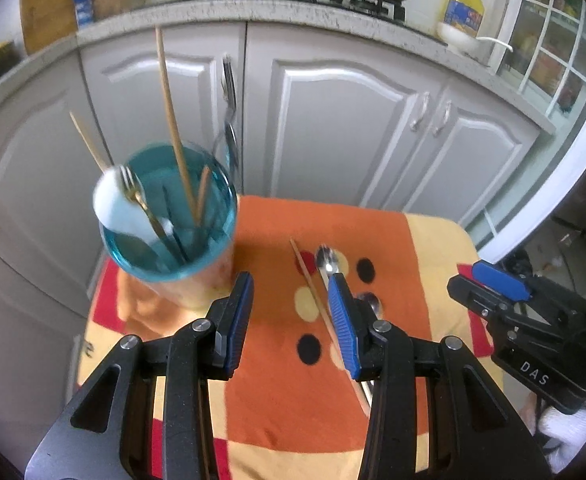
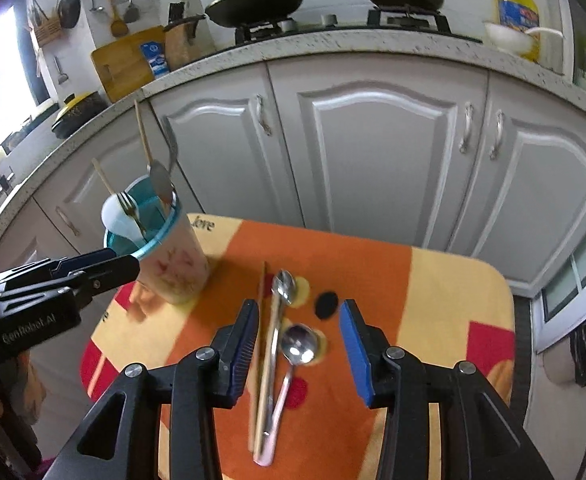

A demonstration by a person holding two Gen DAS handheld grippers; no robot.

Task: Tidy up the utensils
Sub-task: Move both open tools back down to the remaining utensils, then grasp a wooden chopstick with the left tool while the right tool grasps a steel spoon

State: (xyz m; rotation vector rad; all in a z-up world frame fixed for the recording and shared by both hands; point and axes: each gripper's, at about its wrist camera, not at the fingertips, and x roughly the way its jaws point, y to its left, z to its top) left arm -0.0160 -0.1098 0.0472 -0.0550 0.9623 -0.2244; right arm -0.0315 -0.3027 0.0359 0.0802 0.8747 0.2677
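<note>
Left wrist view
Left gripper (image 1: 291,320): jaws apart, nothing between the pads; it hangs over the orange cloth (image 1: 393,240).
Cup (image 1: 173,240): blue-rimmed, at the cloth's far left, just left of the gripper; it holds chopsticks (image 1: 171,120), a gold fork (image 1: 135,194) and a white spoon (image 1: 113,208).
Loose utensils: one chopstick (image 1: 313,292) and a steel spoon (image 1: 327,260) lie on the cloth, partly hidden by the right pad.

Right wrist view
Right gripper (image 2: 299,344): jaws apart, empty, above the loose utensils.
On the cloth (image 2: 373,280): a chopstick (image 2: 262,320), a long spoon (image 2: 283,286) and a round spoon (image 2: 299,344), side by side, touching.
Cup (image 2: 173,264): far left, the left gripper (image 2: 125,266) just beside its rim.
</note>
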